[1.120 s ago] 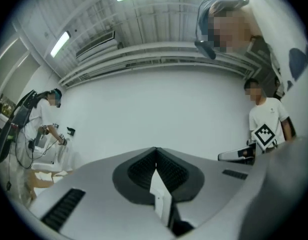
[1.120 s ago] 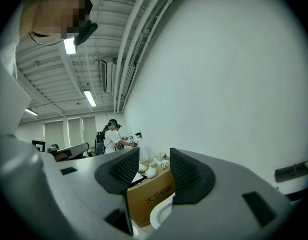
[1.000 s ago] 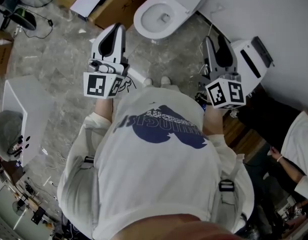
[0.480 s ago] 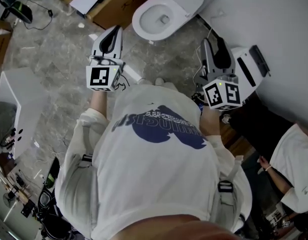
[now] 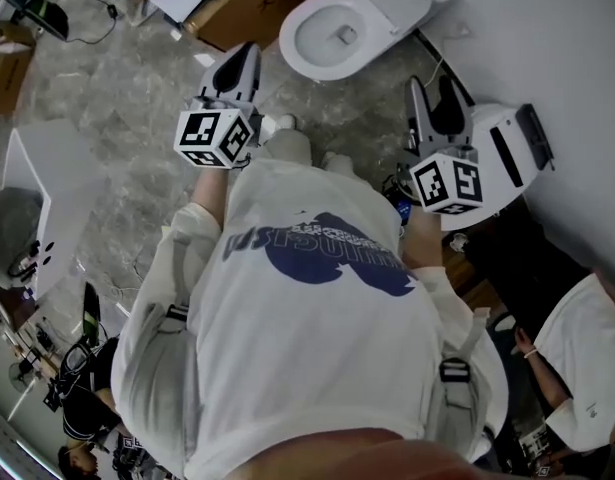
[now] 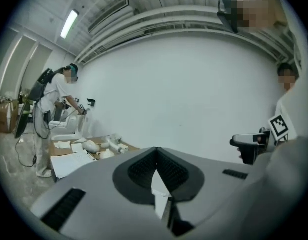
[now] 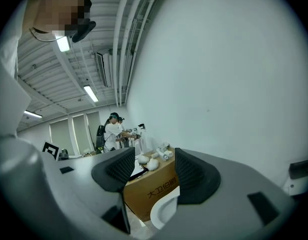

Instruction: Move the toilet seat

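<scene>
The white toilet [image 5: 339, 26] stands on the floor at the top of the head view, its oval seat [image 5: 307, 43] lying flat on the bowl. My left gripper [image 5: 248, 56] is shut and empty, pointing at the floor just left of the bowl. In the left gripper view its fingertips [image 6: 155, 153] meet before a white wall. My right gripper [image 5: 433, 90] hangs to the right of the toilet; its jaws have just been opening and nothing is between them. In the right gripper view the bowl's rim [image 7: 164, 209] shows low between the open pads [image 7: 194, 176].
A brown cardboard box [image 5: 255, 0] lies left of the toilet, also seen as the box [image 7: 152, 190] ahead of the right gripper. A second white fixture [image 5: 509, 140] stands by the wall at right. A white cabinet [image 5: 35, 193] is at left. People [image 5: 577, 348] stand nearby.
Both grippers have moved closer to the toilet as the person stepped forward. The right jaws stand wider apart than before. The left jaws stayed shut.
</scene>
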